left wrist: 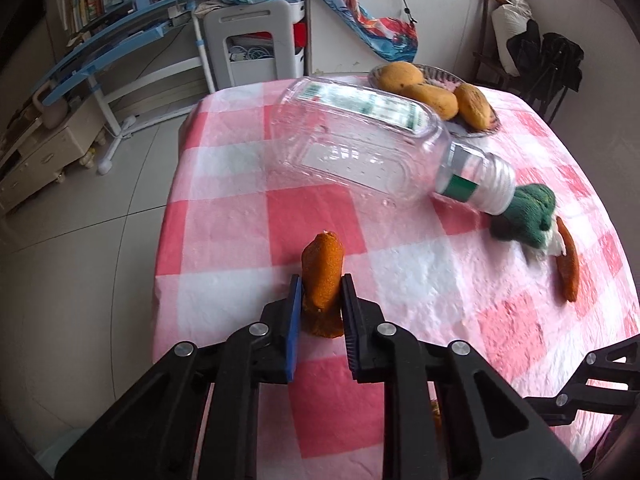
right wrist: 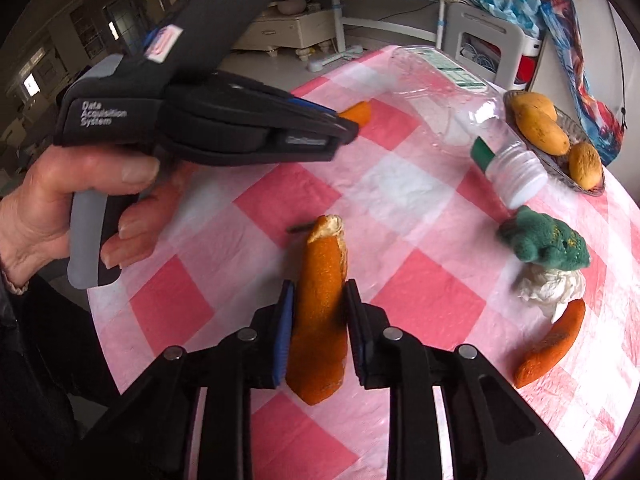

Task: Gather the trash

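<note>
In the left wrist view, a stubby orange peel (left wrist: 323,280) was pinched between the jaws of the left gripper (left wrist: 320,304), nearer than the toppled plastic bottle (left wrist: 360,140). In the right wrist view, a longer orange peel (right wrist: 322,312) was clamped by the right gripper (right wrist: 320,320); only here was the person's hand (right wrist: 68,208) shown, left of the bottle (right wrist: 480,120).

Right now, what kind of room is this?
Most likely a lived-in home room, perhaps a dining or living area: a table with a pink checked tablecloth, a dish of mangoes on it, and a blue study desk with books along the wall.
</note>
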`<state>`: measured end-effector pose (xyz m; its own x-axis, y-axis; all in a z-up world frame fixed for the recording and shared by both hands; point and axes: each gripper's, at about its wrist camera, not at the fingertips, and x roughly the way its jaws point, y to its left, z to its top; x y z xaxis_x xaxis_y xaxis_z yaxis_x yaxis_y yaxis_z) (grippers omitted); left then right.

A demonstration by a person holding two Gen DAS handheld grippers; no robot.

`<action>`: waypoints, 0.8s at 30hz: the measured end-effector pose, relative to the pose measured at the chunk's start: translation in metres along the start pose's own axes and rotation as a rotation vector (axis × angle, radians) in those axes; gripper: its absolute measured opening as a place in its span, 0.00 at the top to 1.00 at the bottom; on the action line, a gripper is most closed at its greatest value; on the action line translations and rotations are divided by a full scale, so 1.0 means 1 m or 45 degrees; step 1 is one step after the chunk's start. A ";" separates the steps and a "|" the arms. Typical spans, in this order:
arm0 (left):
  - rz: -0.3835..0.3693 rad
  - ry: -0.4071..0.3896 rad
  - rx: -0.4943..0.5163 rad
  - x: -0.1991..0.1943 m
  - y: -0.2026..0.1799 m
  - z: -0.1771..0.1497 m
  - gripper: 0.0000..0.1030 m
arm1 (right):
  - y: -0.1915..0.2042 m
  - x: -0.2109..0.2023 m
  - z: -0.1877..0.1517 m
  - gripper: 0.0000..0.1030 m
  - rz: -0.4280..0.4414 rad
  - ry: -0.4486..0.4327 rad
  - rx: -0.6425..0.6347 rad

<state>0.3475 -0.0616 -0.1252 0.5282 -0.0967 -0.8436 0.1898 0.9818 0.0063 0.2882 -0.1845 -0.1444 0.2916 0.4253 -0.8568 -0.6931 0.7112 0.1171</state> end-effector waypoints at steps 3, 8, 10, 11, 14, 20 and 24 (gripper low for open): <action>-0.037 0.025 0.030 -0.010 -0.011 -0.012 0.83 | 0.012 -0.006 -0.012 0.76 -0.012 0.013 -0.036; -0.078 0.053 0.057 -0.030 -0.026 -0.035 0.83 | 0.008 -0.026 -0.044 0.77 -0.049 0.012 0.035; -0.107 0.052 0.047 -0.040 -0.030 -0.044 0.83 | 0.003 -0.035 -0.058 0.77 -0.068 0.002 0.097; -0.128 0.051 0.032 -0.045 -0.030 -0.048 0.83 | -0.002 -0.041 -0.066 0.77 -0.077 -0.007 0.136; -0.195 0.050 -0.029 -0.059 -0.032 -0.061 0.83 | -0.011 -0.053 -0.084 0.77 -0.109 -0.036 0.247; -0.229 0.057 -0.091 -0.078 -0.030 -0.084 0.83 | -0.029 -0.063 -0.098 0.77 -0.128 -0.093 0.404; -0.195 0.107 -0.077 -0.075 -0.032 -0.093 0.82 | -0.028 -0.061 -0.098 0.77 -0.132 -0.092 0.409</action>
<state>0.2249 -0.0706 -0.1120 0.4256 -0.2348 -0.8739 0.2116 0.9648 -0.1561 0.2248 -0.2850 -0.1441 0.4035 0.3714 -0.8362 -0.4178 0.8878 0.1928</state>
